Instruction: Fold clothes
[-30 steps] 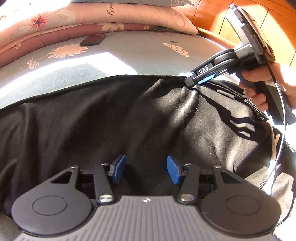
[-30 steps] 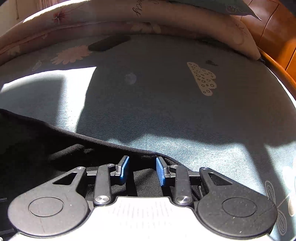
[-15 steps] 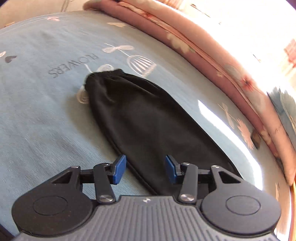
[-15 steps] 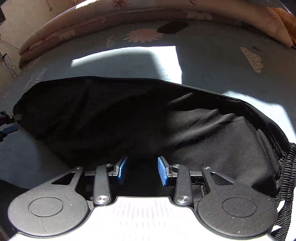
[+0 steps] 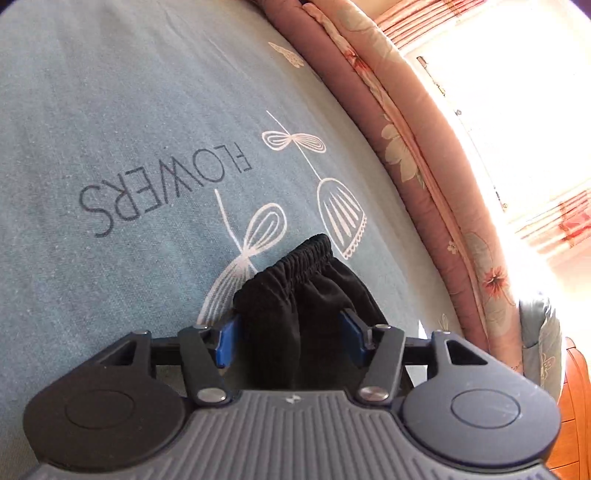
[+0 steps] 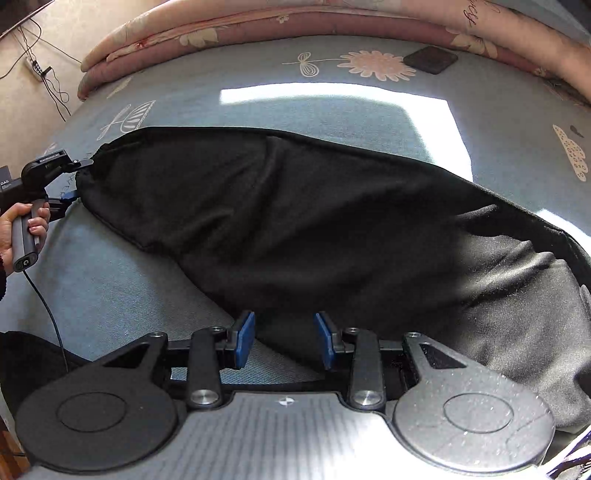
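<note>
Trousers (image 6: 314,229) cuff edge lies between open left gripper (image 5: 290,341) pads, bedsheet (image 5: 110,110) beyond

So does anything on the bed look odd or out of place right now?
Only small things: the black trousers lie rumpled and slanted across the sheet, not flat, and a dark phone sits near the quilt. Nothing looks spilled or damaged.

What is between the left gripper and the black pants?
Nothing visible. The left gripper is already at the elastic cuff of the black pants, with the cloth between its open blue pads. Only the blue bedsheet lies around it.
</note>
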A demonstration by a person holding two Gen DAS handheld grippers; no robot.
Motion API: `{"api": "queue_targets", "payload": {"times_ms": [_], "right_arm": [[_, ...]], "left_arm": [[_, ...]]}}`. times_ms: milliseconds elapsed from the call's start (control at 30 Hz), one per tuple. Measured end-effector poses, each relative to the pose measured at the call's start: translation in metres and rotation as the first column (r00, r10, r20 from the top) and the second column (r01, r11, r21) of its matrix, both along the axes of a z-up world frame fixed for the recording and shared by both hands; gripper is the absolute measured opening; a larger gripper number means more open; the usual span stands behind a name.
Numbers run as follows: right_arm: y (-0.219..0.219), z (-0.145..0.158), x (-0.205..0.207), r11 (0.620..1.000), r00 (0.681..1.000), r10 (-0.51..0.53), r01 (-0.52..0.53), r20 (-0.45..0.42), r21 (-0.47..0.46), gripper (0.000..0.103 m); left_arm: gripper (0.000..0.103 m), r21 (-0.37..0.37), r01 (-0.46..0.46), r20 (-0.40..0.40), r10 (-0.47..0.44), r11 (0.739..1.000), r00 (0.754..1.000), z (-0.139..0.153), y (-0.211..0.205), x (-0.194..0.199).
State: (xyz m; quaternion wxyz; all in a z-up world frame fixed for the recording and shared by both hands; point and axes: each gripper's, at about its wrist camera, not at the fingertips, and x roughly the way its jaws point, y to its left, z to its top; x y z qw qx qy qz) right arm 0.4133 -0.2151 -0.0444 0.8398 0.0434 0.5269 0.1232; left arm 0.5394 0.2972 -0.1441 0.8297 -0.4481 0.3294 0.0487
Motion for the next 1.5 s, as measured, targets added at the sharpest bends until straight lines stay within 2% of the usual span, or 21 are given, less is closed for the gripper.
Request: {"api": "queue_targets", "payload": {"times_ms": [33,100,133,167,233,300,467,533,633,733,833,933,967,1033,1167,1233,1333,1433,1500], "right_arm": [[0.002,0.000,0.002,1.000,1.000,-0.003,0.003,-0.003,-0.005,0.040],[0.008,0.000,0.003,1.000,1.000,-0.002,0.002,-0.009,-0.010,0.040],[0.011,0.000,0.004,1.000,1.000,-0.002,0.002,-0.009,-0.015,0.040],[0.013,-0.001,0.005,1.000,1.000,0.000,0.000,-0.009,-0.019,0.040],[0.020,-0.002,0.007,1.000,1.000,0.008,-0.009,-0.010,-0.021,0.040],[0.025,-0.002,0.009,1.000,1.000,0.015,-0.015,-0.008,-0.027,0.040],[0.032,-0.004,0.009,0.999,1.000,0.021,-0.021,-0.023,-0.034,0.040],[0.034,-0.003,0.008,0.999,0.999,0.027,-0.028,-0.022,-0.038,0.040],[0.036,-0.002,0.007,0.999,0.999,0.029,-0.030,-0.016,-0.040,0.040],[0.037,-0.001,0.009,0.999,1.000,0.024,-0.024,-0.013,-0.037,0.041],[0.036,0.000,0.009,0.999,1.000,0.024,-0.025,-0.007,-0.036,0.043],[0.037,0.000,0.008,0.999,1.000,0.024,-0.025,-0.006,-0.036,0.044],[0.037,0.000,0.007,0.999,1.000,0.026,-0.027,-0.008,-0.033,0.044],[0.038,-0.001,0.006,0.999,0.999,0.031,-0.031,-0.007,-0.029,0.044],[0.039,-0.001,0.004,0.999,0.999,0.048,-0.047,0.008,-0.023,0.044],[0.040,-0.001,0.006,0.998,0.998,0.060,-0.060,0.012,-0.025,0.044],[0.042,0.000,0.016,0.997,0.996,0.083,-0.083,0.015,-0.007,0.044],[0.054,0.011,0.038,0.989,0.987,0.149,-0.149,0.056,-0.006,0.044],[0.069,0.024,0.063,0.974,0.968,0.227,-0.224,0.107,-0.033,0.044]], "left_arm": [[0.057,-0.019,0.020,0.012,-0.020,1.000,1.000,-0.002,0.001,0.007],[0.056,-0.009,0.046,0.018,-0.045,0.999,0.999,-0.003,0.002,0.016],[0.053,-0.002,0.058,0.020,-0.058,0.998,0.998,-0.003,0.003,0.020],[0.037,0.004,0.070,0.022,-0.070,0.998,0.997,-0.003,0.004,0.024],[0.018,0.053,0.096,0.004,-0.096,0.994,0.995,0.001,0.002,0.030],[0.018,0.097,0.116,-0.006,-0.116,0.988,0.993,0.005,0.001,0.035],[0.018,0.147,0.154,0.041,-0.162,0.977,0.986,0.025,0.003,0.048],[0.018,0.180,0.174,0.026,-0.182,0.968,0.983,0.028,0.003,0.052],[0.018,0.158,0.163,-0.024,-0.162,0.974,0.987,0.021,0.008,0.048],[0.024,0.154,0.141,-0.078,-0.130,0.978,0.988,0.009,0.017,0.036],[0.026,0.115,0.097,-0.071,-0.090,0.989,0.993,0.009,0.027,0.025],[0.038,0.170,0.080,-0.082,-0.067,0.982,0.994,0.024,0.025,0.018],[0.047,0.229,0.076,-0.102,-0.053,0.971,0.993,0.031,0.021,0.015],[0.057,0.358,0.079,-0.160,-0.023,0.930,0.987,0.044,0.012,0.013],[0.057,0.542,0.134,-0.157,-0.056,0.830,0.986,0.067,-0.011,0.014],[0.057,0.561,0.187,-0.115,-0.148,0.806,0.982,0.080,-0.030,0.012],[0.058,0.570,0.314,-0.124,-0.298,0.759,0.946,0.088,-0.066,0.014],[0.059,0.604,0.432,-0.175,-0.418,0.670,0.891,0.079,-0.105,0.007],[0.062,0.642,0.482,-0.209,-0.468,0.596,0.858,0.068,-0.123,-0.002]]}}
